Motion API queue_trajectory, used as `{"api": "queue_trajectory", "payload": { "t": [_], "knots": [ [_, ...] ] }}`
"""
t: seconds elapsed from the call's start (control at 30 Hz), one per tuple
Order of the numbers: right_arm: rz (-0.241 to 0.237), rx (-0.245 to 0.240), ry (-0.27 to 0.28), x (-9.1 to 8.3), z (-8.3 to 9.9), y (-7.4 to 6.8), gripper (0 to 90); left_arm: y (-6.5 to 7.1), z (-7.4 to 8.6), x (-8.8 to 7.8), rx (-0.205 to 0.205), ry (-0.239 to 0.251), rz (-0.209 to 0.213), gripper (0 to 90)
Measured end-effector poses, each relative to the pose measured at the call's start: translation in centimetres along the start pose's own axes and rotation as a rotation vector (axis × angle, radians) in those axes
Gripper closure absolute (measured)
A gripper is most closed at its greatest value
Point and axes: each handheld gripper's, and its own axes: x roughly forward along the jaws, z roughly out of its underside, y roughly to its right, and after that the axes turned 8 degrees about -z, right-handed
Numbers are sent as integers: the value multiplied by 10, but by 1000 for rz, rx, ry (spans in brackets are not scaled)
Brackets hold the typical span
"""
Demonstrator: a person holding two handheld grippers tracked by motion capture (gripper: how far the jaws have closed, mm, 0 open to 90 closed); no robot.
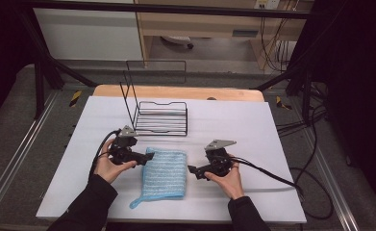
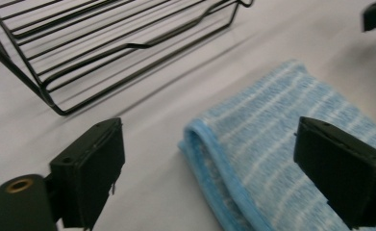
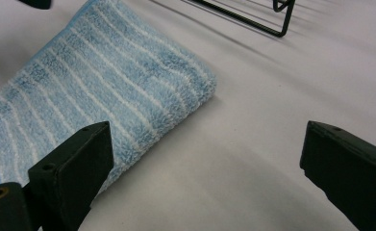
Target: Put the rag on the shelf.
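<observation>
A folded light-blue striped towel lies flat on the white table cover, a hanging loop trailing from its near left corner. My left gripper sits at the towel's far left corner, open, its jaws straddling the folded edge. My right gripper hovers just off the towel's right side, open, with the towel's corner between and beyond its jaws. A black wire rack stands behind the towel, its tall back frame rising at its left.
The white cover spreads over a wooden tabletop whose far edge shows beyond it. Black cables trail from both grippers, the right one running across the cover toward the floor. Metal frame rails flank the table.
</observation>
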Motion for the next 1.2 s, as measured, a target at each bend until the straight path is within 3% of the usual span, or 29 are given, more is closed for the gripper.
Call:
{"api": "queue_trajectory", "payload": {
  "t": [0.07,0.2,0.33,0.67,0.93,1.2],
  "knots": [
    [-1,1,0,1,0,0,51,-2,-1,6,-6,-5,-16,168],
    [0,4,-9,2,1,-1,49,-6,1,15,-40,-25,7,230],
    [-1,8,-16,3,2,0,51,-8,7,25,-76,-60,20,371],
    [-2,7,-22,4,3,-1,53,-5,11,39,-58,-125,36,535],
    [-8,12,-18,4,3,-1,56,-2,13,42,-71,-118,70,657],
    [-13,18,-7,3,1,0,61,-3,15,42,-88,-118,85,711]
  ]
}}
